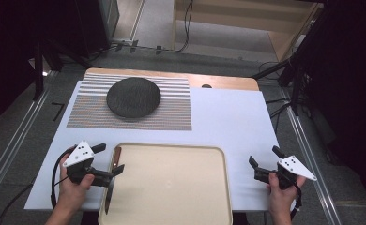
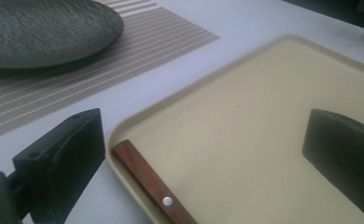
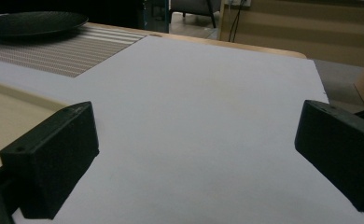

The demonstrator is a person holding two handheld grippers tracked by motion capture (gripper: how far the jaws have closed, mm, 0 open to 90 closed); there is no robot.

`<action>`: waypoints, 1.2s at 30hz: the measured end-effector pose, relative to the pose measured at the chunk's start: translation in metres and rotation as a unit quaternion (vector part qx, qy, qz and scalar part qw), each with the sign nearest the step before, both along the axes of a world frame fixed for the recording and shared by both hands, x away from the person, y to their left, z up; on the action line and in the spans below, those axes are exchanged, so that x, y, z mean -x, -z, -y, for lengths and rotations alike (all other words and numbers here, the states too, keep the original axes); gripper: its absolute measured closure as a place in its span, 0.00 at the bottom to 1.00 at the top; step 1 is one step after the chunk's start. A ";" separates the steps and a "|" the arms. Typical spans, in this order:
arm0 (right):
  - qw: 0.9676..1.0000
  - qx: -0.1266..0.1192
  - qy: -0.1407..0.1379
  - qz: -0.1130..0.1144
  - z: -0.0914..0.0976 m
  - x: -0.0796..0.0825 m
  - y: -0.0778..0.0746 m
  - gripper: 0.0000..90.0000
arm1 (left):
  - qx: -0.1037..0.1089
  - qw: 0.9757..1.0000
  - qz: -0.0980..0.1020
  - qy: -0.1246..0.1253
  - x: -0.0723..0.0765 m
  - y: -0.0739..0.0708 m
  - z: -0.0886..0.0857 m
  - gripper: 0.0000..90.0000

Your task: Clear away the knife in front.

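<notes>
The knife (image 2: 152,184) has a smooth, reddish-brown wooden handle with a small shiny metal rivet; it lies along the left edge of the tray (image 2: 245,140), which looks like matt beige plastic, smooth all over. Beyond the tray, the plate (image 2: 45,30) is dark and matt with a rough, rippled surface. It sits on a woven-looking striped placemat (image 2: 124,51). The counter (image 3: 194,116) has a smooth, matt white covering.

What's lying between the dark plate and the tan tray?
Only bare striped placemat and white table cover separate plate from tray, per the high view.
</notes>
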State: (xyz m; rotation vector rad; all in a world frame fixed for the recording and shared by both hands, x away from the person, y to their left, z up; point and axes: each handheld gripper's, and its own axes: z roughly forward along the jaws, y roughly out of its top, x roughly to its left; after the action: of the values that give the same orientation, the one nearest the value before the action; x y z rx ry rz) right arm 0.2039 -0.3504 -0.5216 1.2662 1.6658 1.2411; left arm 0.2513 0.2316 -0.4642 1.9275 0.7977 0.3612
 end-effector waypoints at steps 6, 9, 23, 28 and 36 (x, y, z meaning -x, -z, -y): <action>1.000 -0.001 0.000 0.000 0.000 0.000 0.000 0.00 | 0.018 0.999 0.002 -0.031 -0.004 0.000 -0.019 0.00; 1.000 -0.001 0.000 0.000 0.000 0.000 0.000 0.00 | 0.017 0.999 0.008 -0.044 -0.004 0.001 -0.028 0.00; 1.000 -0.002 0.000 0.000 0.000 0.000 0.000 0.00 | 0.020 0.994 0.027 -0.105 -0.006 0.010 -0.075 0.00; 1.000 -0.002 0.001 0.000 0.000 0.000 0.000 0.00 | 0.025 0.992 0.033 -0.116 -0.002 0.013 -0.086 0.00; 1.000 0.001 0.001 0.000 0.000 0.000 0.000 0.00 | 0.034 0.991 0.037 -0.121 -0.001 0.019 -0.092 0.00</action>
State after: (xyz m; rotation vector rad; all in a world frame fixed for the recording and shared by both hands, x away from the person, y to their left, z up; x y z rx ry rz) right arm 0.2038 -0.3505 -0.5217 1.2664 1.6650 1.2384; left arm 0.2524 0.3233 -0.4833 1.7480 0.9861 0.5429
